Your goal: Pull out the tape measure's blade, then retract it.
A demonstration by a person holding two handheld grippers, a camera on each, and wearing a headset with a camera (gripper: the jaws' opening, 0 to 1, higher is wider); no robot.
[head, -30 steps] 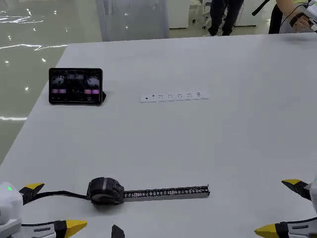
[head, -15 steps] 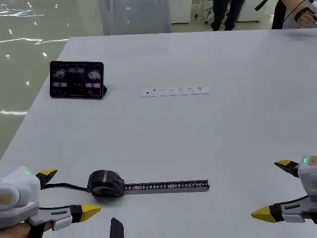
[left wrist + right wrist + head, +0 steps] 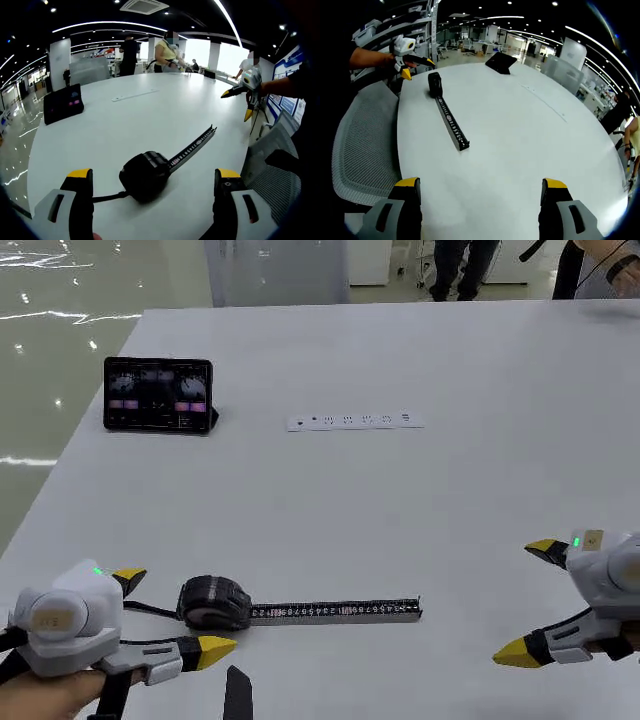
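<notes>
A black tape measure (image 3: 213,602) lies near the table's front edge, its dark blade (image 3: 335,612) drawn out to the right and flat on the white table (image 3: 400,510). A black strap trails from the case to the left. My left gripper (image 3: 170,615) stands open just left of the case; in the left gripper view the tape measure (image 3: 146,175) sits between and just beyond the yellow-tipped jaws, untouched. My right gripper (image 3: 530,600) is open at the front right, well clear of the blade's end (image 3: 463,145), and the case (image 3: 435,83) lies farther off.
A dark tablet (image 3: 158,395) stands propped at the back left. A white power strip (image 3: 354,422) lies flat mid-table. People stand beyond the far edge. A mesh chair back (image 3: 362,145) sits by the table's near edge.
Both grippers have moved forward over the table. The left one has closed in on the tape measure's case; the right one has come in at the front right. Tape measure unmoved.
</notes>
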